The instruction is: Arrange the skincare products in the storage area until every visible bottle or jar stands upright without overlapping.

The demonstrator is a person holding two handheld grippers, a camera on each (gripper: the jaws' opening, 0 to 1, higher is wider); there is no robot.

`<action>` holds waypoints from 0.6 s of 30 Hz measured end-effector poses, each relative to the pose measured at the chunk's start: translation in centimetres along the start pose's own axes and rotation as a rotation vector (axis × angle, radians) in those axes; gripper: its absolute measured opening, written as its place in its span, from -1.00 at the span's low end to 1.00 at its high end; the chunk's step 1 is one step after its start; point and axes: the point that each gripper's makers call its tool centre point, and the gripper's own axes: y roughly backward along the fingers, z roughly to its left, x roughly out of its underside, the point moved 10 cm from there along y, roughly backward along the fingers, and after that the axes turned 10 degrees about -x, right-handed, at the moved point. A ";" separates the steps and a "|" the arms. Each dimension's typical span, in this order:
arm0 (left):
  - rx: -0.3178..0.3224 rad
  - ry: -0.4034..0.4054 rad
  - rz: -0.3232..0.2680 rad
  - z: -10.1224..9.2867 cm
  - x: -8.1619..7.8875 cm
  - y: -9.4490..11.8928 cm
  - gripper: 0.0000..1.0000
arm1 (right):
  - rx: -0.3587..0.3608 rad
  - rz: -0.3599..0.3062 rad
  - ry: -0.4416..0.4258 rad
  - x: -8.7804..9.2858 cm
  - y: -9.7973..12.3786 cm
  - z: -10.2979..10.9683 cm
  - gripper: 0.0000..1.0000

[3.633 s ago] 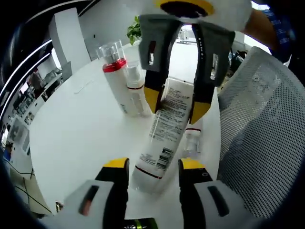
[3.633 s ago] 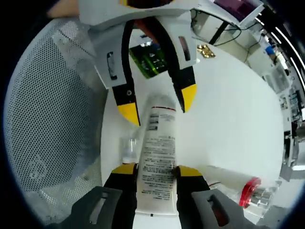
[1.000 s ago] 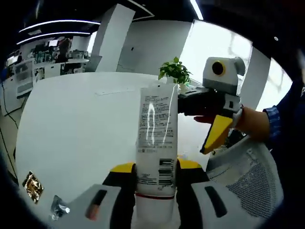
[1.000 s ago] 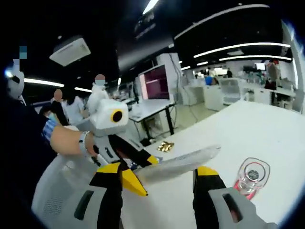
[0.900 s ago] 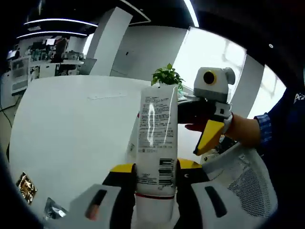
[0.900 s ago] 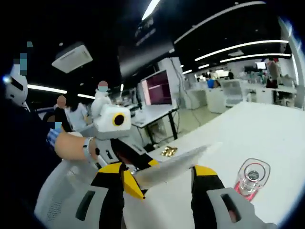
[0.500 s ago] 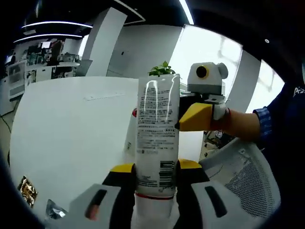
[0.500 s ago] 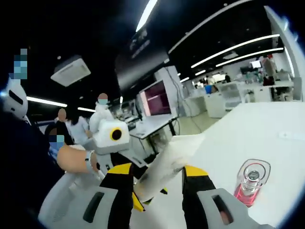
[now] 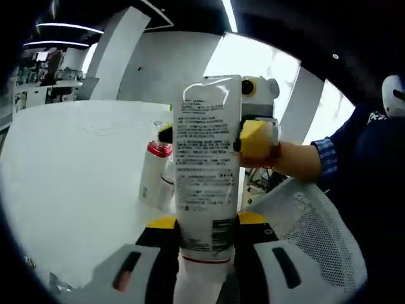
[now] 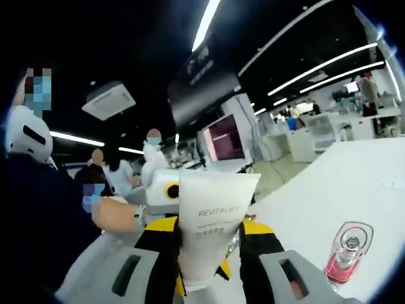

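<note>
A white tube (image 9: 205, 158) with small black print stands upright off the table. My left gripper (image 9: 205, 221) is shut on its lower, capped end. My right gripper (image 9: 209, 134) reaches in from behind, its yellow tips pressed to both sides of the tube's upper part. In the right gripper view the same tube (image 10: 212, 221), marked REVITALIFT, rises crimped end up between my right gripper (image 10: 209, 227), which is shut on it. A white bottle with a red band and clear cap (image 9: 154, 174) stands upright on the white table (image 9: 69, 164), and appears again as the clear-capped bottle (image 10: 347, 250).
A second slim white bottle (image 9: 168, 187) stands right behind the red-banded one. A white mesh chair (image 9: 304, 228) sits close on the right of the left gripper view. People stand at desks with a screen (image 10: 224, 138) far behind.
The tube went from lying on the table to being held upright in the air. My right gripper came back to the tube and closed its jaws on the upper part.
</note>
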 end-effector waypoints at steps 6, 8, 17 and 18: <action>-0.208 -0.077 -0.039 0.9 -0.2 -0.7 -0.37 | 0.267 0.103 0.087 0.0 -1.5 0.5 -0.39; -0.231 -0.065 -0.039 0.9 -0.1 -0.8 -0.22 | 0.349 0.137 0.087 0.3 -2.2 0.7 -0.39; -0.468 -0.382 -0.058 -0.3 -0.8 -1.4 -0.22 | 0.602 0.196 0.039 1.5 -3.8 1.2 -0.40; -0.485 -0.395 -0.054 -0.3 -0.7 -1.5 -0.27 | 0.610 0.182 0.015 1.5 -3.8 1.2 -0.39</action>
